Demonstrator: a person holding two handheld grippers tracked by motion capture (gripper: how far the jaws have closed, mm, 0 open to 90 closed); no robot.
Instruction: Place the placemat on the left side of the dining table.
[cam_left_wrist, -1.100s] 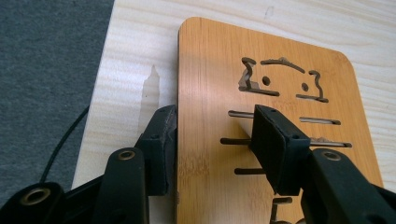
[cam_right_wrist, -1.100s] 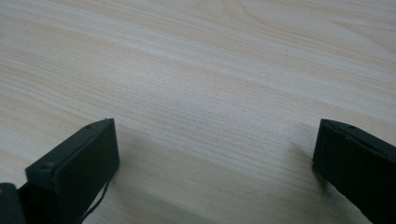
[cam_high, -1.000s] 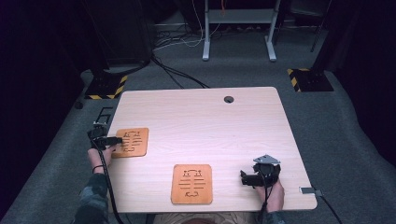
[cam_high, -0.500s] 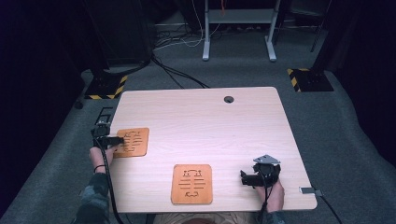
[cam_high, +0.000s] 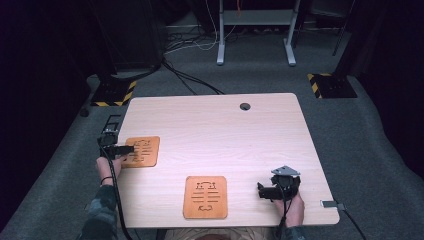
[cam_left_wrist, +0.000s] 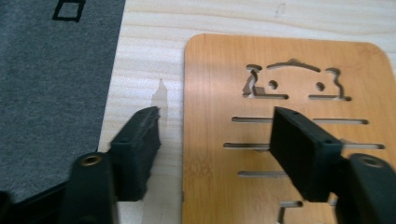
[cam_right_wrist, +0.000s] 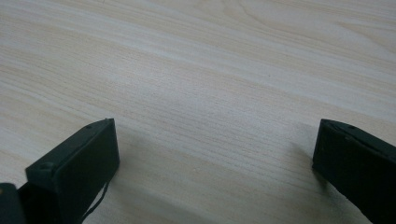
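Observation:
Two orange wooden coasters with cut-out slots lie flat on the pale table. One coaster is near the left edge. My left gripper straddles that coaster's edge, one jaw over bare table and the other over the wood. Its jaws have just been opening and the pads do not press on the coaster, which lies flat between them. The other coaster is at the front middle. At the front right my right gripper stands open over bare table wood.
A round cable hole is in the table's far side. Dark carpet lies just past the left edge beside the left gripper. A small metal clip sticks out at the front right corner. Stands and cables are on the floor behind.
Both hands and both coasters keep their places in the high view. The jaws are too small there to compare.

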